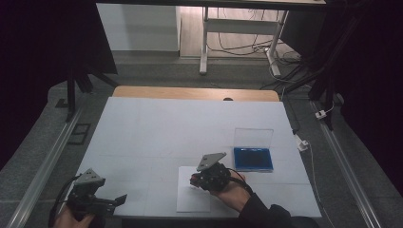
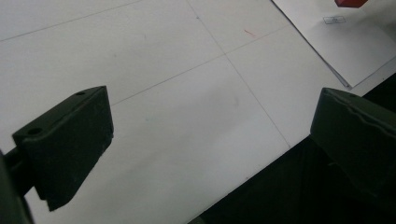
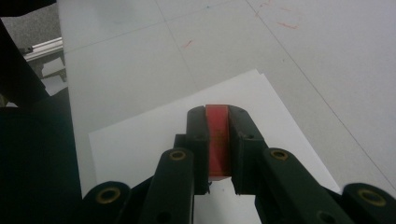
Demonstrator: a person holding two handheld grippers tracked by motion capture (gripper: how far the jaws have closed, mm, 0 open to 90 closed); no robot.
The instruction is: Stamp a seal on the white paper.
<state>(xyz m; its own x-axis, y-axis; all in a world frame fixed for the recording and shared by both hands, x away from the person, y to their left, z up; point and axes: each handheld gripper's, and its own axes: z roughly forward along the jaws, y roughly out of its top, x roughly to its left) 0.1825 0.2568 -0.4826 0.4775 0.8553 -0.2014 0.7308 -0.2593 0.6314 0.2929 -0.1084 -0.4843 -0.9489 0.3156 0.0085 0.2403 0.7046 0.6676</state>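
Red block (image 3: 218,140): thin, flat-sided, smooth, clamped between the pads of the right claw (image 3: 218,149), over a white paper sheet (image 3: 140,140); its long axis runs along the jaws, pointing away from the hand. Sheet: rectangular, matte, lying near the table's front edge. Table (image 1: 157,128): white, faintly gridded surface, wooden strip at the far edge. Blue case (image 1: 253,158): shallow tray with clear lid upright, just right of the right claw. Left claw (image 2: 210,140): jaws wide, nothing between, at the front left corner. Room: dark, grey floor, cables beyond.
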